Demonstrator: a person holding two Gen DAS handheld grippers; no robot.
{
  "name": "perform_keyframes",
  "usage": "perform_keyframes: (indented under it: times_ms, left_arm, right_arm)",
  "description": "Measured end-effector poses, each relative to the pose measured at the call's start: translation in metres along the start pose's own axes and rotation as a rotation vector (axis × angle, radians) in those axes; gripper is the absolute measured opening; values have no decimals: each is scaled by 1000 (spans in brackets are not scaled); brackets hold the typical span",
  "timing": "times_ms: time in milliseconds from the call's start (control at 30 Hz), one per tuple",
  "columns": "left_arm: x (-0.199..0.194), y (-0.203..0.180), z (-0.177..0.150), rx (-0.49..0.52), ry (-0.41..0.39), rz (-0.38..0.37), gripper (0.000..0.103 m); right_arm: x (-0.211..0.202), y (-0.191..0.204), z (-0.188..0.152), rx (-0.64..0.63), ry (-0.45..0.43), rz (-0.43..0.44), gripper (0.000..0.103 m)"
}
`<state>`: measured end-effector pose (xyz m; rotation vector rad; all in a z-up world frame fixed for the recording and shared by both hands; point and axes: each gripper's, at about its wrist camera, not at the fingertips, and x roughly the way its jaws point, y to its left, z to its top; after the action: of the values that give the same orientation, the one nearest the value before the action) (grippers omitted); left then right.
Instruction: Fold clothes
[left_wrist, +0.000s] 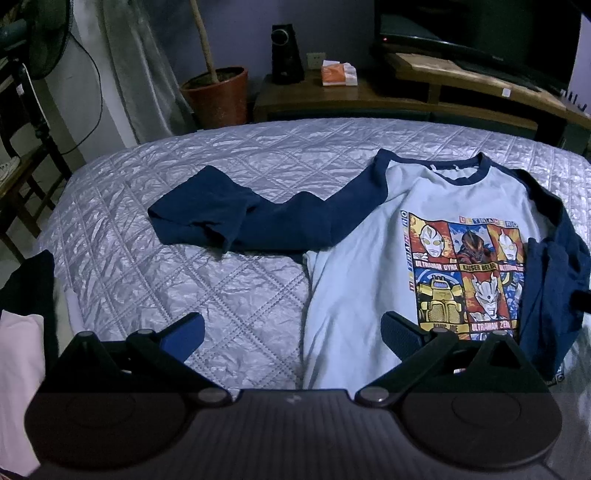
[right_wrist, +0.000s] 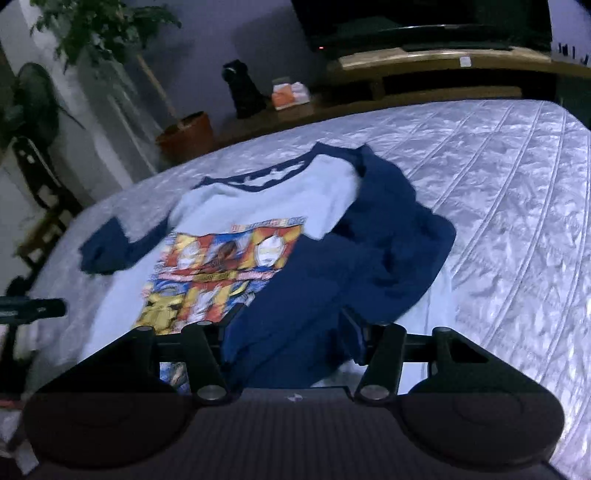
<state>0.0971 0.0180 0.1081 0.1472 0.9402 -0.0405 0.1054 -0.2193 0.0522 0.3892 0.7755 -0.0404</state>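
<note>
Quilted bed (left_wrist: 192, 177) carries a raglan shirt (left_wrist: 354, 266) front-up; left gripper (left_wrist: 293, 332) jaws wide, right gripper (right_wrist: 291, 325) jaws part-open around its navy sleeve (right_wrist: 388, 258)

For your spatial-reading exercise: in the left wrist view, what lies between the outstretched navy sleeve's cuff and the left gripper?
Only bare quilted bedspread separates the navy sleeve from the left gripper; the left wrist view shows this.

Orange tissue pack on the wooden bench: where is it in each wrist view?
Left wrist: orange tissue pack upper centre, right of the black speaker.
Right wrist: tissue pack upper centre, again right of the speaker.
Shared landmark: terracotta plant pot, left of both.
</note>
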Motion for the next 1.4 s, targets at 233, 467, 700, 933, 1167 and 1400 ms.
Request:
perform_keyframes:
  times_ms: [233,467,700,933,1167,1400]
  left_arm:
    - [1,-3,0,8,3,1,101]
    - [-1,-4,-1,14,2,-4,101]
    - [-3,-3,-1,5,0,-6,101]
    - [-3,0,0,-2,-1,-5,101]
    - [-3,0,1,-4,-3,1,101]
    - [-4,8,3,-31,-7,12,101]
  right_arm:
    - [20,30,8,-116,4,-106,61]
    - [42,44,14,-177,10,-226,53]
    - [40,30,21,-113,-47,-230,3]
    - [-36,56,16,-102,-226,22,2]
    - [-90,117,-38,-300,-163,298,3]
    - [-77,174,-110,-542,213,444,13]
